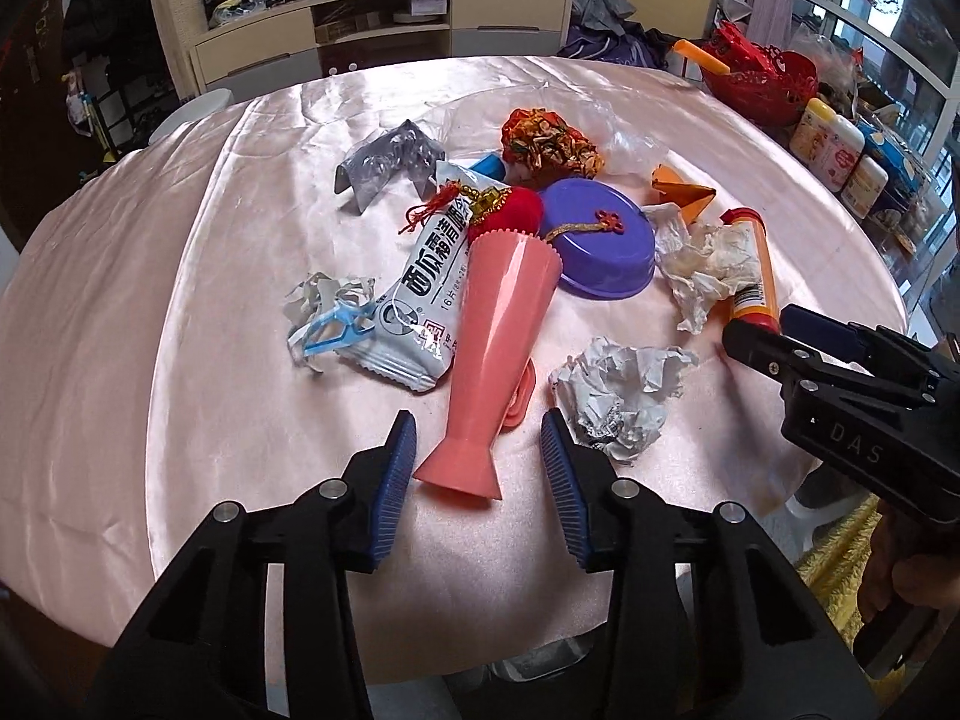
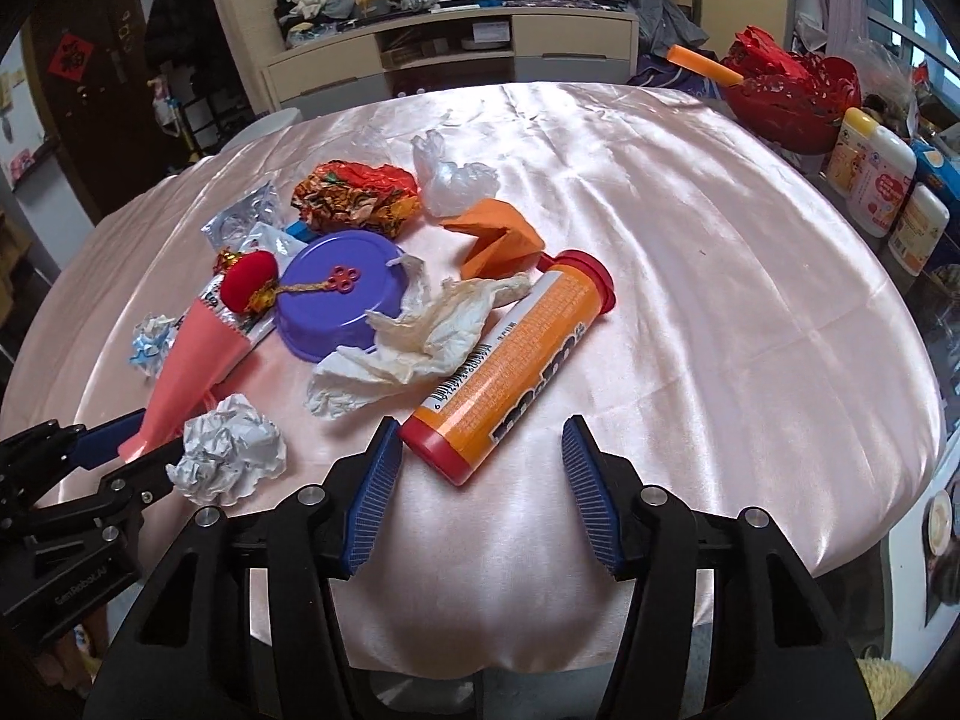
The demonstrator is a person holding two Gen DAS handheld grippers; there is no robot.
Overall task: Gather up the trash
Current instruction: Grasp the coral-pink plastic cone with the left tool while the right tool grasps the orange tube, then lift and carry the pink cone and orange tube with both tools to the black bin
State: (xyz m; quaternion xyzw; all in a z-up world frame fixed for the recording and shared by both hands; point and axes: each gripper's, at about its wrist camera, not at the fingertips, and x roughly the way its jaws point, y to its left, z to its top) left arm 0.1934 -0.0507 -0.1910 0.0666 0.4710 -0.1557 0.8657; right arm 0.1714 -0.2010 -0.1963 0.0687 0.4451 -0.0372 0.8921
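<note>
left gripper point(image 1: 478, 450) hangs low over the near edge of the desk point(image 1: 180, 300), fingers spread wide, and the flared base of the salmon-pink plastic cone cup point(image 1: 492, 348) lies right between them, not touched by either pad. the cup lies on its side, its scalloped rim pointing away toward the red plush ornament point(image 1: 507, 213) with its gold trim and red tassel. under the cup's far end sits a white foil packet point(image 1: 414, 306) printed with large chinese characters and "16片". to its left, a crumpled scrap with a light blue plastic pick point(image 1: 330, 324). just right of the left gripper, a crumpled white paper ball point(image 1: 618, 396).

over on the other side, the right gripper point(image 2: 482, 468) is open too, fingers wide apart, with the red cap end of the orange tube point(image 2: 510, 372) lying just ahead between them, apart from both pads. the tube carries a barcode and bold dark lettering i cannot read. a crumpled cream tissue point(image 2: 414, 342) rests against the tube and overlaps the upturned purple plastic bowl point(image 2: 342, 300), which has a gold cord with a red knot across it. beyond: an orange folded paper box point(image 2: 498, 240), a clear plastic bag point(image 2: 450, 174), a crumpled red-orange printed wrapper point(image 2: 354, 192) and a silver blister pack point(image 1: 384, 165). "das" is moulded on the right gripper's body in the left view.
</note>
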